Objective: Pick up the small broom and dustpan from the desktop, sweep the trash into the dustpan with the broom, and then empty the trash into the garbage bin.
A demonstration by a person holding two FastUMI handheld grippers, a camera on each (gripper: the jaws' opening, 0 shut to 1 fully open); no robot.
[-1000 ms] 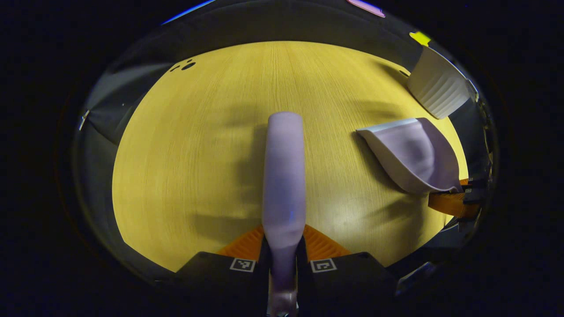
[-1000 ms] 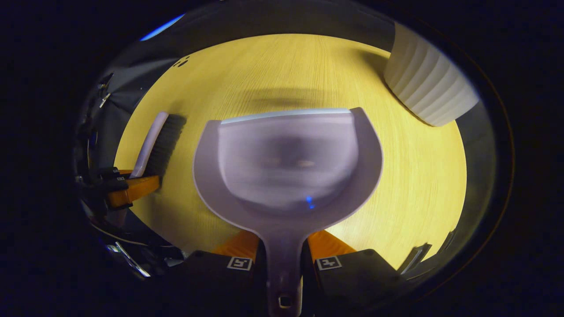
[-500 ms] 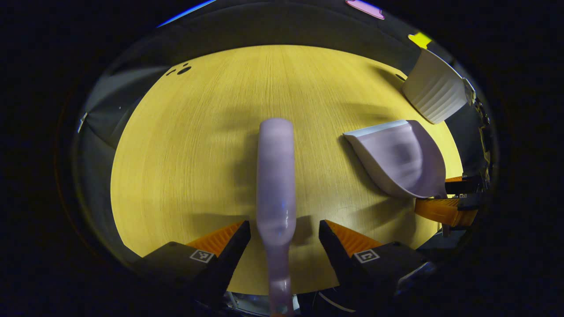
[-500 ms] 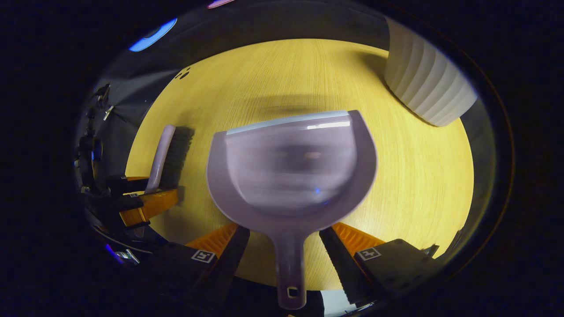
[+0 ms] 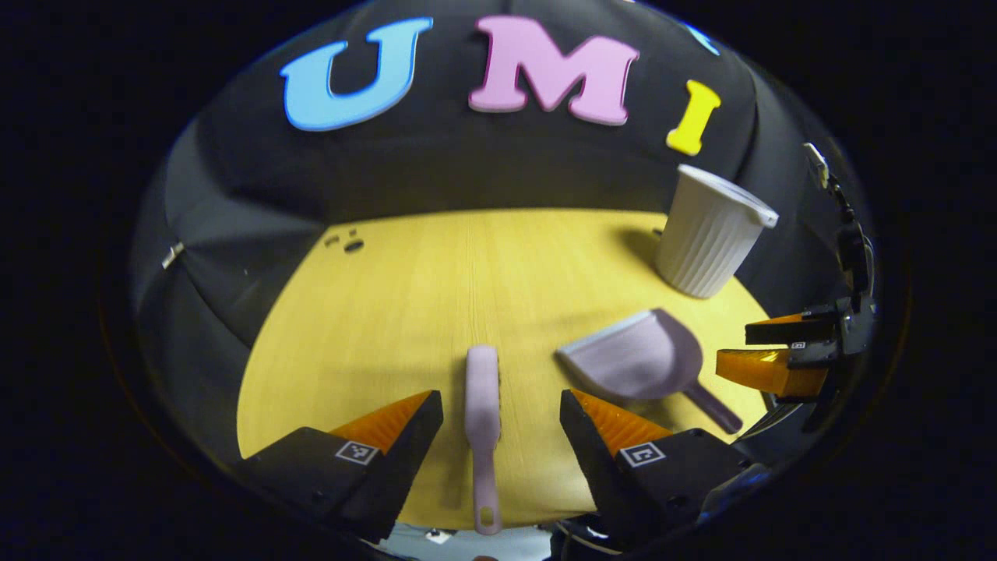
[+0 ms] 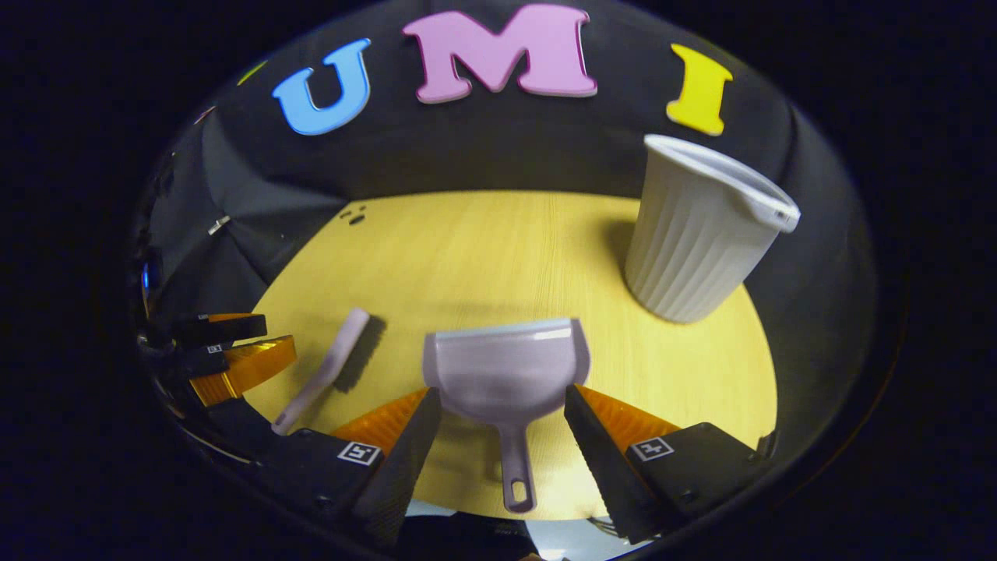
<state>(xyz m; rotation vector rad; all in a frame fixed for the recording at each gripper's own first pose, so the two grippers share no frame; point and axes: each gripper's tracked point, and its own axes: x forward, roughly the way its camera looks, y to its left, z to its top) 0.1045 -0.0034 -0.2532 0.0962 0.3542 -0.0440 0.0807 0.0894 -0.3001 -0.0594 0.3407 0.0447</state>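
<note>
- On the desk (image 5: 374, 312): broom (image 5: 483, 405) lies between the spread fingers of the left gripper (image 5: 498, 421), untouched.
- Dustpan (image 6: 506, 374) lies between the spread right gripper (image 6: 502, 425) fingers, released.
- Bin (image 6: 697, 241) stands beyond the dustpan.

Lilac broom (image 5: 482, 397) lying flat on desktop, lilac dustpan (image 6: 505, 370) beside it, white ribbed garbage bin (image 6: 699, 241) upright behind

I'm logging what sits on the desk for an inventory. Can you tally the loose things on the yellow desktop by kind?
Small lilac plastic broom with dark bristles: 1
Lilac plastic dustpan with a short handle: 1
White ribbed plastic garbage bin: 1
Total: 3
All rest on the yellow wooden desktop; both hand-held grippers are open and hold nothing.
</note>
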